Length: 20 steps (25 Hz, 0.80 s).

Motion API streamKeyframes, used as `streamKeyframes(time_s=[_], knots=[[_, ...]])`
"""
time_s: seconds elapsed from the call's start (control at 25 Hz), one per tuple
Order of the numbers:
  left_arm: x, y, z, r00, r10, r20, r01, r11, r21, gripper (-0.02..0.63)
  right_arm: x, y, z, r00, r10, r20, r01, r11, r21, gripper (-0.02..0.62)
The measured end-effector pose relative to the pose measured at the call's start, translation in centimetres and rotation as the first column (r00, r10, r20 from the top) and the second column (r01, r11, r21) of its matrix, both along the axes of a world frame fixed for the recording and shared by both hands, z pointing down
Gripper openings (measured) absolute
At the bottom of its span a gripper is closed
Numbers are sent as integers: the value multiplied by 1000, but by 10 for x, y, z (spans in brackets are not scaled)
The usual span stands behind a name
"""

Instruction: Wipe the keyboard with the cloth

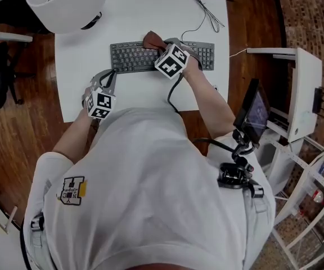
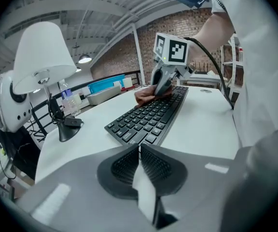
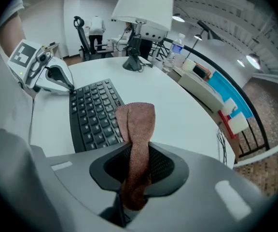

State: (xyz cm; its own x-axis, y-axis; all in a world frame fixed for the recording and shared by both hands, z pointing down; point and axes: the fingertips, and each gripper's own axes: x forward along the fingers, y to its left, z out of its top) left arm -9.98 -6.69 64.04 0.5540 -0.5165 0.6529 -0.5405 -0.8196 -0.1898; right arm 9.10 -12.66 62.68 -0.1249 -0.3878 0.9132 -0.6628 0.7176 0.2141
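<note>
A dark keyboard [image 1: 131, 58] lies across the middle of the white table [image 1: 77, 94]. My right gripper [image 1: 161, 45] points steeply down over the keyboard's middle, shut on a brown cloth [image 1: 152, 39]. The right gripper view shows the cloth [image 3: 136, 124] pinched between the pads and hanging forward over the keyboard's [image 3: 93, 112] far edge. My left gripper [image 1: 110, 75] hovers over the table near the keyboard's left end, jaws together with nothing in them. In the left gripper view its tips [image 2: 139, 148] meet just short of the keyboard's [image 2: 148, 117] near end, and the cloth [image 2: 146, 95] rests on the keys further along.
A white lamp [image 1: 66, 4] stands at the table's far left corner, its foot [image 2: 66, 129] to the left of the keyboard. A thin cable [image 1: 207, 13] lies at the far right of the table. A white shelf unit [image 1: 302, 94] stands to the right. Bottles [image 3: 175, 50] are beyond the table.
</note>
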Motion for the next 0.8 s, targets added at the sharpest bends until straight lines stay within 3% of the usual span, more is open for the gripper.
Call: streamKeyframes(time_s=[0.24, 0.48, 0.8], knots=[[4, 0, -2, 999, 16, 37, -16, 1000, 3, 8, 100, 10, 0, 984, 176, -36, -175, 984, 34, 77], [5, 3, -5, 997, 32, 65, -32, 999, 5, 8, 194, 25, -4, 932, 350, -90, -345, 936, 69, 77], [9, 0, 0, 996, 47, 78, -47, 999, 5, 2, 250, 34, 1, 865, 489, -108, -482, 872, 87, 75]])
